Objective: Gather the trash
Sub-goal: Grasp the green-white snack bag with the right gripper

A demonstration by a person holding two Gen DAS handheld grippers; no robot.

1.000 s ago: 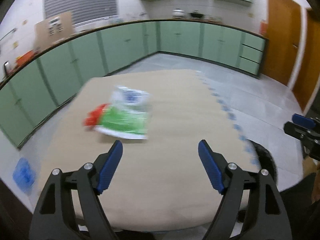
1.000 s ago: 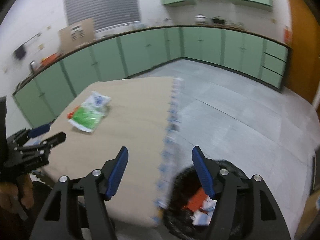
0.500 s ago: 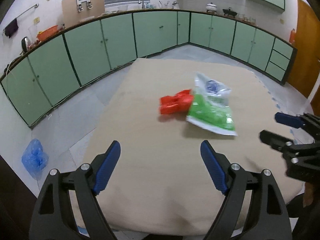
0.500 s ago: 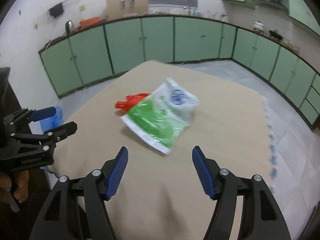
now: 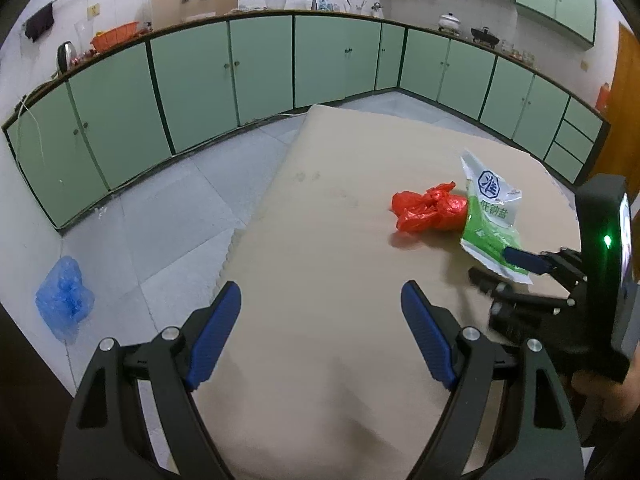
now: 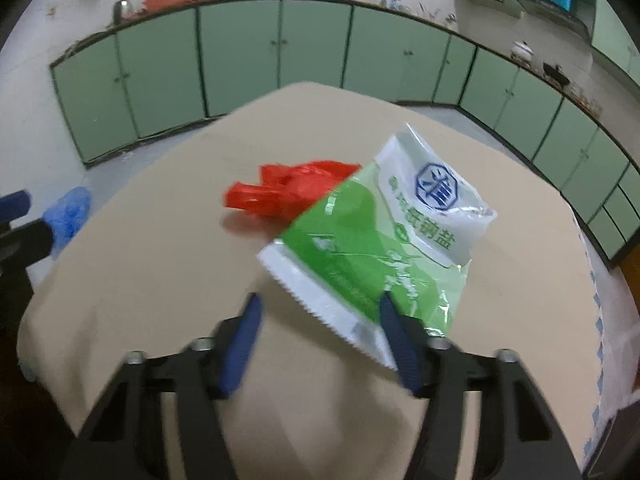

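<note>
A green and white salt bag point(image 6: 372, 240) lies on the beige mat point(image 5: 320, 220), partly over a crumpled red plastic bag point(image 6: 288, 192). My right gripper point(image 6: 320, 332) is at the salt bag's near serrated edge. Its jaws are closing, with the bag's corner between them. The right finger touches the bag and the left finger stands apart from it. The left wrist view shows the salt bag point(image 5: 490, 220), the red bag point(image 5: 428, 210) and the right gripper point(image 5: 494, 266) at the bag's corner. My left gripper point(image 5: 320, 312) is open over bare mat, with nothing between its fingers.
A blue plastic bag point(image 5: 64, 304) lies on the tiled floor left of the mat. Green cabinets point(image 5: 260, 68) line the far walls. A hand point(image 5: 612, 396) holds the right gripper at the right edge. The left gripper's fingers point(image 6: 16, 216) show at the left edge of the right wrist view.
Both grippers swung away from the black bin toward the trash. The right gripper came down to the salt bag's edge and its jaws narrowed. The left gripper stayed open.
</note>
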